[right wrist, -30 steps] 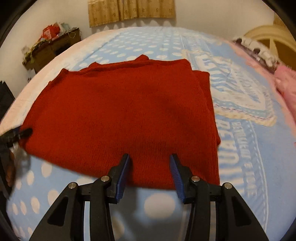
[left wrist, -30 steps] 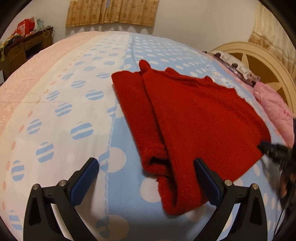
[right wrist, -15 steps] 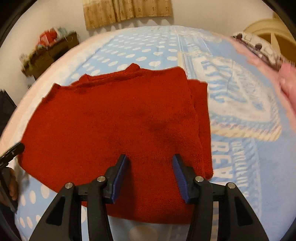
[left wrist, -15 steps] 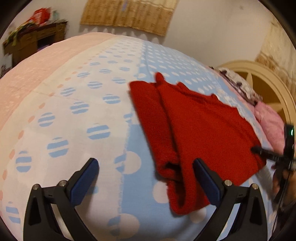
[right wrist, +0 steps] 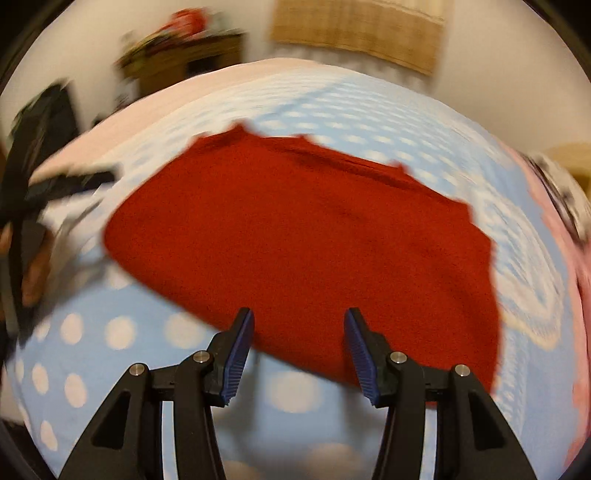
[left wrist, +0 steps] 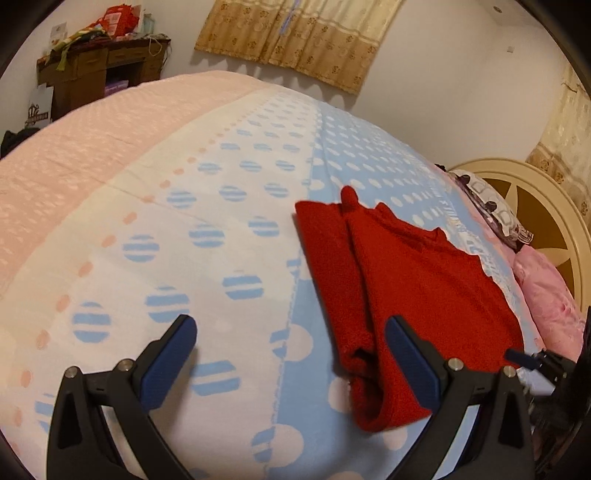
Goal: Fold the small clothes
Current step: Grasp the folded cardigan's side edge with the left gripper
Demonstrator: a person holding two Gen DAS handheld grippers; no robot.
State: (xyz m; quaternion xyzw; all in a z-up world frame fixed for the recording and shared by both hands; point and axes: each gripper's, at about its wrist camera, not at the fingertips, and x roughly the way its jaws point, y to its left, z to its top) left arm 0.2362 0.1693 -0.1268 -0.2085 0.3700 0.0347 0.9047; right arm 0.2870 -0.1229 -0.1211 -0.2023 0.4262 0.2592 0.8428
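A red knit garment (left wrist: 417, 291) lies folded flat on the bed, its left sleeve side doubled over. It also shows in the right wrist view (right wrist: 306, 240), blurred. My left gripper (left wrist: 291, 343) is open and empty, held above the sheet at the garment's near left corner; its right finger (left wrist: 410, 354) is over the red fabric. My right gripper (right wrist: 298, 332) is open and empty over the garment's near edge. The right gripper's tip (left wrist: 521, 356) shows at the garment's right corner in the left wrist view. The left gripper (right wrist: 70, 181) shows blurred in the right wrist view.
The bed (left wrist: 166, 206) has a blue, white and pink dotted sheet. A cream headboard (left wrist: 546, 199) and pink pillows (left wrist: 546, 295) are on the right. A cluttered wooden desk (left wrist: 99, 62) stands at the far left by the wall, under a curtain (left wrist: 295, 33).
Both grippers have pulled back and risen away from the garment, which now looks smaller and farther right in the left view. The right wrist view has swung and is motion-blurred. Both stay open.
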